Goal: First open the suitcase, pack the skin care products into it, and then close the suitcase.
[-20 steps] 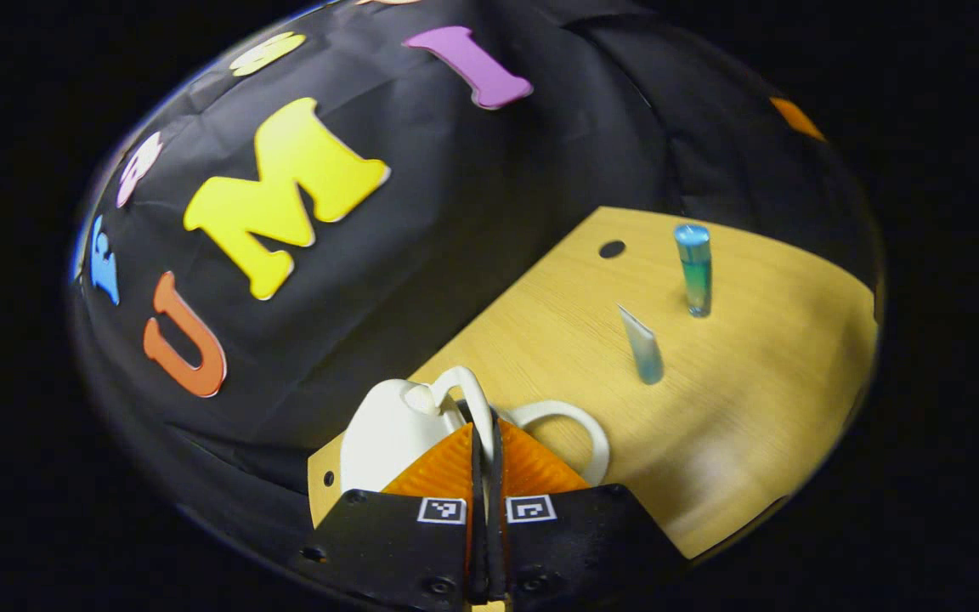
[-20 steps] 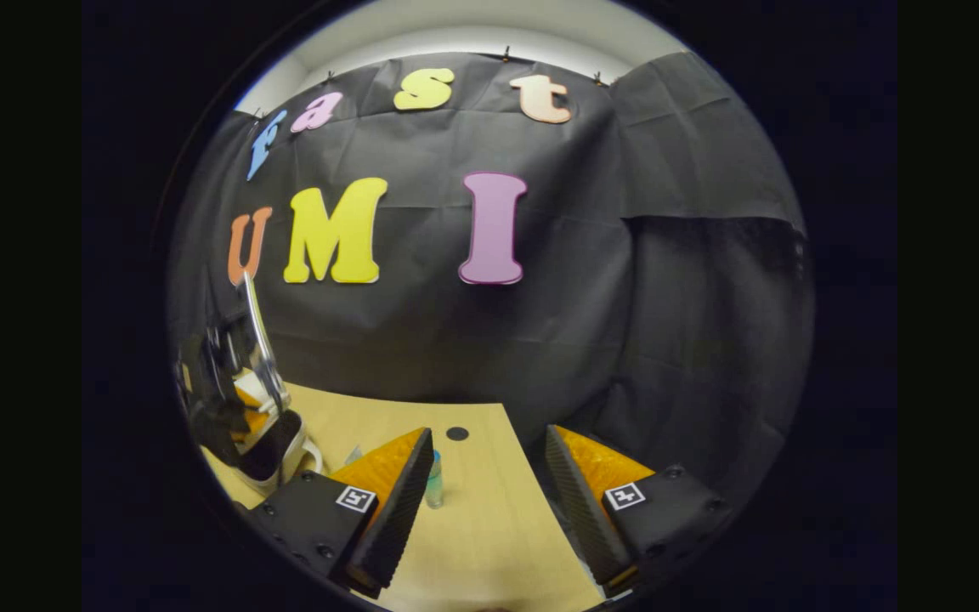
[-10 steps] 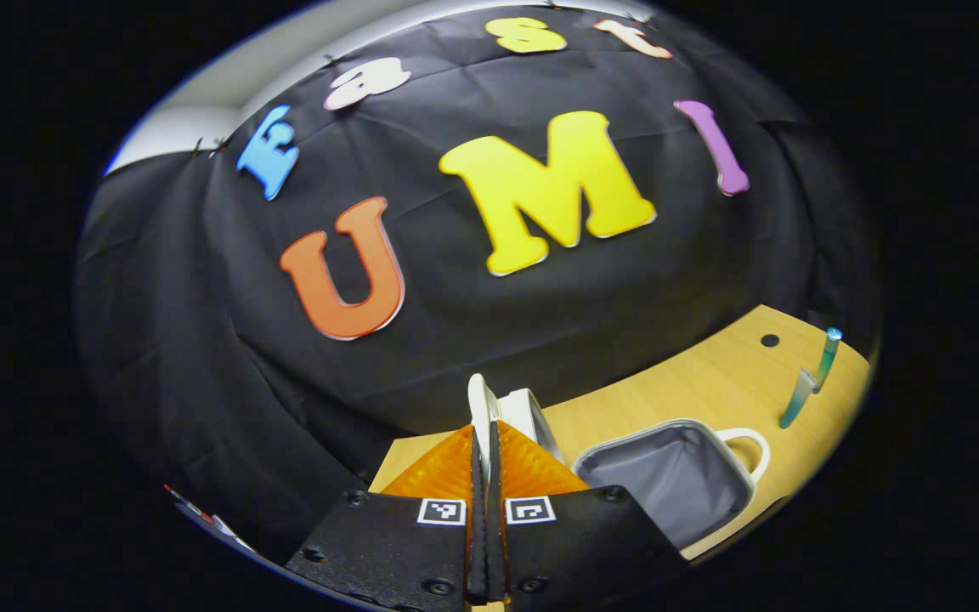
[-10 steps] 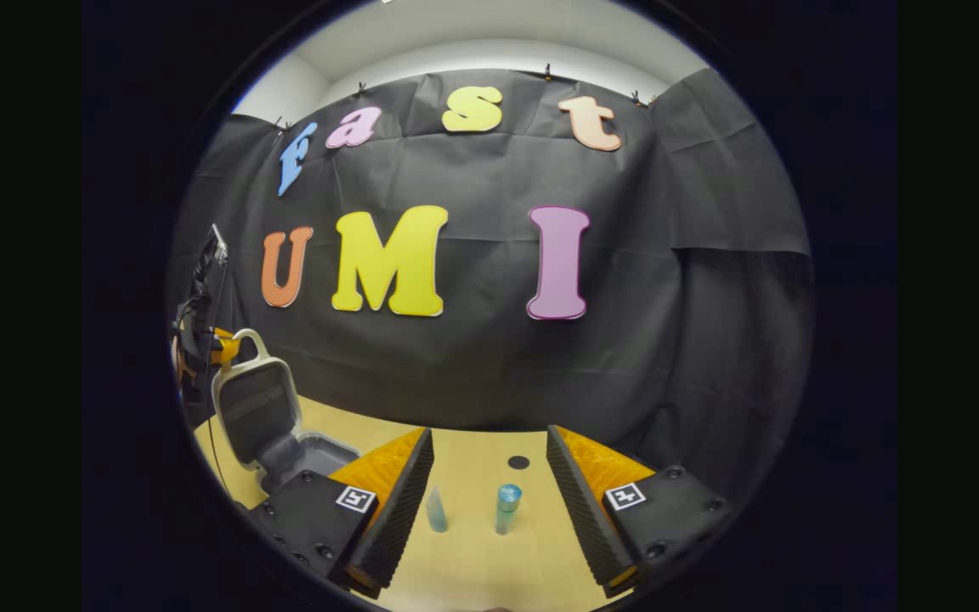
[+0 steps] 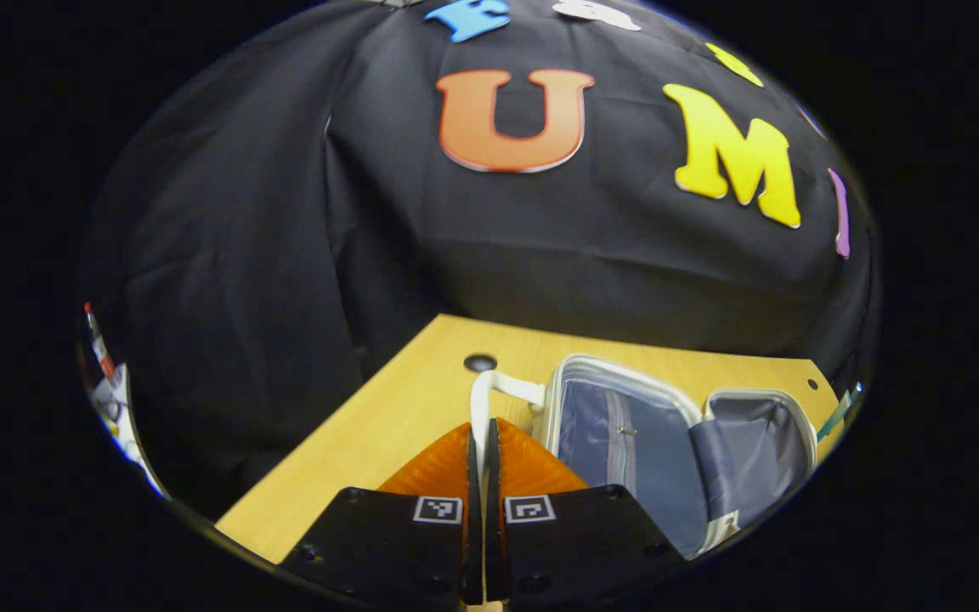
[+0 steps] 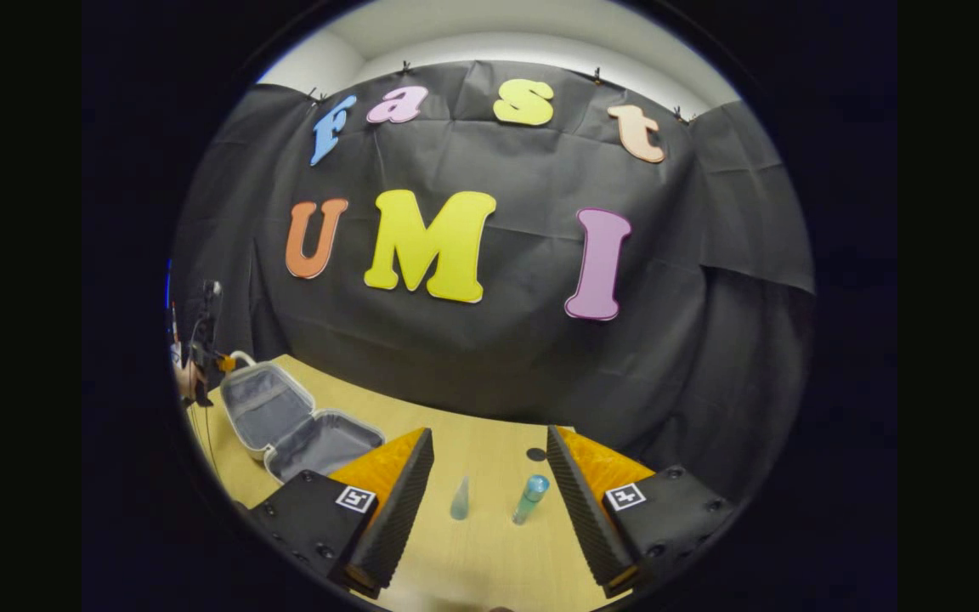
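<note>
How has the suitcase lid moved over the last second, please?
Yes. In the right gripper view, the suitcase lid has swung from nearly shut, through upright, to lying open on the table, away from the two bottles. The left gripper holds its handle.

Black cloth wall (image 6: 489,357) behind a pale wooden table (image 6: 489,544) — white ceiling (image 6: 489,47) above.

Both gripper views low over the table (image 6: 489,544), sharing the open suitcase (image 5: 625,442).
</note>
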`<move>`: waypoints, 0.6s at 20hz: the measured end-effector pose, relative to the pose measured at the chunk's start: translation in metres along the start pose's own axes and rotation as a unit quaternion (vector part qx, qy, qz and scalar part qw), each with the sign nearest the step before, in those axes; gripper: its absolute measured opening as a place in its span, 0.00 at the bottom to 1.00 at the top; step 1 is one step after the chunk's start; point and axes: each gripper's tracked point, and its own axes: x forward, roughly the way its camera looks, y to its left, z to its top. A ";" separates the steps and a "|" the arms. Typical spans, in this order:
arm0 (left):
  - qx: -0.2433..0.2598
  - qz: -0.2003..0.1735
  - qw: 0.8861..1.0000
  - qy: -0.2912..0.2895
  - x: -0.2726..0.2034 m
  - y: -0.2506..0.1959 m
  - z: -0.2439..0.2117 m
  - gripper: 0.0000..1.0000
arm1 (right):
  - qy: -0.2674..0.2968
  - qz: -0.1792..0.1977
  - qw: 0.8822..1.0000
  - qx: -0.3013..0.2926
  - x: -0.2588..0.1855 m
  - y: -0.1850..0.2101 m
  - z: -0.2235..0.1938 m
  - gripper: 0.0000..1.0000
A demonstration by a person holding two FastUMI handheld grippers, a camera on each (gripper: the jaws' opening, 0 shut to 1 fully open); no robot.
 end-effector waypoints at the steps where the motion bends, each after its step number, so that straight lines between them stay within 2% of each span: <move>1: -0.015 0.000 1.000 0.011 0.007 0.003 -0.010 0.05 | 0.004 0.000 1.000 0.001 0.000 0.003 -0.001 0.79; 5: -0.057 0.000 0.997 0.046 0.034 0.002 -0.051 0.09 | 0.018 0.004 1.000 -0.011 -0.001 0.014 -0.007 0.80; 7: -0.070 0.007 0.997 0.044 0.035 0.006 -0.053 0.15 | 0.018 0.004 1.000 -0.006 0.000 0.015 -0.006 0.80; 9: -0.060 0.027 0.997 0.049 0.027 0.017 -0.055 0.30 | 0.018 0.006 1.000 -0.001 0.002 0.016 -0.007 0.80; 10: -0.057 0.020 0.997 0.044 0.022 0.013 -0.052 0.46 | 0.018 0.007 1.000 0.003 0.002 0.017 -0.007 0.80; 12: -0.041 0.017 0.999 0.023 0.004 0.004 -0.034 0.54 | 0.018 0.013 1.000 0.015 0.004 0.017 -0.008 0.80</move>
